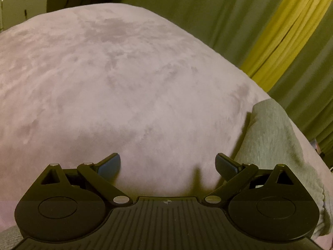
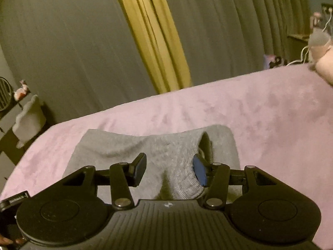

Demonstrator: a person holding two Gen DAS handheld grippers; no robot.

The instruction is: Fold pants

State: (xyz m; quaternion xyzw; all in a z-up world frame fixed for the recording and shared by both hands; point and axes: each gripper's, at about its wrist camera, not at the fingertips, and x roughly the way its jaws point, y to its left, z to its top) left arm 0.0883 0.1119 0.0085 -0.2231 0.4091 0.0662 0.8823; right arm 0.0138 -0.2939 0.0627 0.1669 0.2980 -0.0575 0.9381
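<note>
the grey pants (image 2: 166, 145) are seen folded on the pink bed cover (image 2: 260, 114), their near part hidden under the right tool (image 2: 169, 169); a ribbed cuff is raised between its spread, released fingers, but contact cannot be told. the long axis cannot be made out. in the left view the pants (image 1: 270, 137) are cut off at the right, beside the released left tool (image 1: 167, 164). curtains (image 2: 154, 41) hang behind.

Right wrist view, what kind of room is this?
Probably a bedroom: a bed under a pink plush blanket, long grey and yellow curtains behind it, and grey pants lying on the blanket.
</note>
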